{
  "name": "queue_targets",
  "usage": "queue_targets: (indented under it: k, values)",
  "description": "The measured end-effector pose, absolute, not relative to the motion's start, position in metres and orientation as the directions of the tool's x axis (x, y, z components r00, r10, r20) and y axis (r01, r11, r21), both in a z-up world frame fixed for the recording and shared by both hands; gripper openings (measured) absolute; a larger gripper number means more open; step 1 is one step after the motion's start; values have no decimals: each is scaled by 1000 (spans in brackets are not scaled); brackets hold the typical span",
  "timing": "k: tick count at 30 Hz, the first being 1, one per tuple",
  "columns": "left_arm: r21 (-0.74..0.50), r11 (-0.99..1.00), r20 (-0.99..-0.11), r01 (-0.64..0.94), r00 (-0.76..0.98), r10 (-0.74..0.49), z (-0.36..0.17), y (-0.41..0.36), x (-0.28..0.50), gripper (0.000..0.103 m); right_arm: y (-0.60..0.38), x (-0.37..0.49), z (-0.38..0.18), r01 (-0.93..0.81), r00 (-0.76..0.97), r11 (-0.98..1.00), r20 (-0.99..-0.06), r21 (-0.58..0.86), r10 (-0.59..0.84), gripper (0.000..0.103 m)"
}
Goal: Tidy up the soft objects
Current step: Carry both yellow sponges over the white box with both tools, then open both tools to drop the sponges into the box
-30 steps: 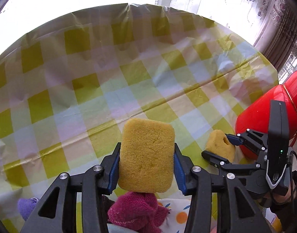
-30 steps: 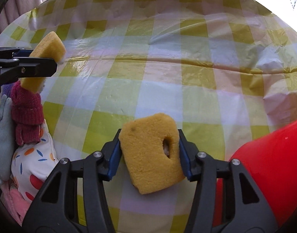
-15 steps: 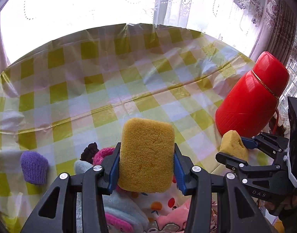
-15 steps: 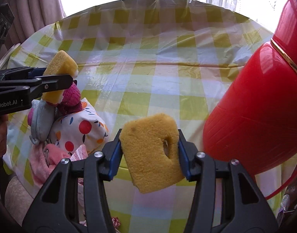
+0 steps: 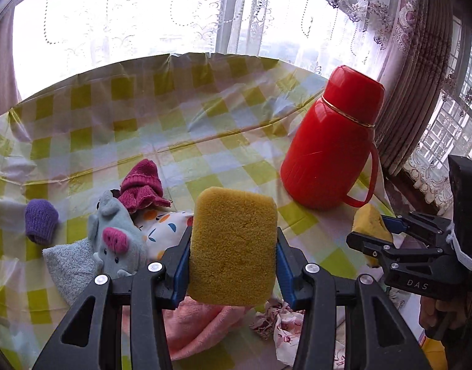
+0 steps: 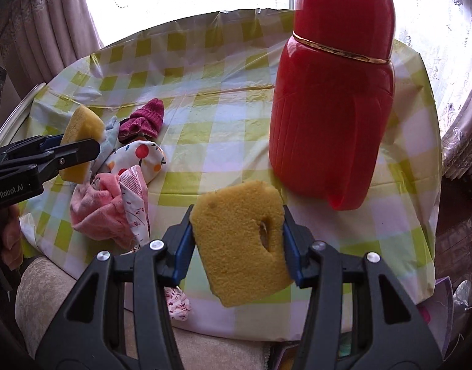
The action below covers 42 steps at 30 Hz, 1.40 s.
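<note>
Beyond and left of the left tool [image 5: 233, 246], a heap of soft toys and cloths [image 5: 118, 240] lies on the checked counter [image 5: 180, 117]. That tool is clamped on a plain sponge [image 5: 233, 246]. The right tool [image 6: 239, 243] is clamped on a holed sponge [image 6: 239, 243]; a red flask [image 6: 331, 108] stands beyond, to its right.

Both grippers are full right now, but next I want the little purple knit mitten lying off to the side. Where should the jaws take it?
Grip the purple mitten across its narrow width near the rounded closed end, coming straight down from above. It lies flat and alone on the checked tablecloth, clear of the grey plush toy, so both long sides are likely open for the jaws.
</note>
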<state>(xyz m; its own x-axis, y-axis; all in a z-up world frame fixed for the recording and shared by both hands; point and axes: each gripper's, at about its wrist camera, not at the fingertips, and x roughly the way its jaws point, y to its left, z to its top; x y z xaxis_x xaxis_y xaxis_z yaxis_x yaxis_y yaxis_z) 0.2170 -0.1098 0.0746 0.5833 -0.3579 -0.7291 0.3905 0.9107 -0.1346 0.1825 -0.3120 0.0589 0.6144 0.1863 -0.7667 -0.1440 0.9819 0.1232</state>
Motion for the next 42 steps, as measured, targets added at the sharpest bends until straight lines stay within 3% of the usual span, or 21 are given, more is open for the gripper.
queue_targets:
  k: [14, 20, 30, 35, 36, 42]
  values:
    - [-141, 740, -739, 658, 427, -521, 72, -237, 124, 48, -418, 88, 66, 33, 630, 997, -776, 69, 33, 54]
    - [-100, 616, -764, 781, 337, -550, 72, -305, 89, 48, -476, 46, 62, 145, 611, 988, -790, 50, -50, 54]
    - [-128, 402, -811, 907, 137, -568, 59, -399, 28, 49, -555, -4, 51, 337, 568, 940, -806, 45, -165, 54]
    - [-225, 287, -831, 931, -29, -555, 41, -432, 5, 58, -575, -19, 51, 386, 559, 921, -806, 47, -193, 55]
    - [-211, 283, -842, 936, -27, -539, 38, -437, 2, 63, -578, -22, 50, 393, 556, 919, -807, 44, -199, 55]
    - [-176, 343, -849, 923, 34, -527, 39, -424, 15, 65, -589, -28, 42, 416, 540, 908, -816, 43, -208, 57]
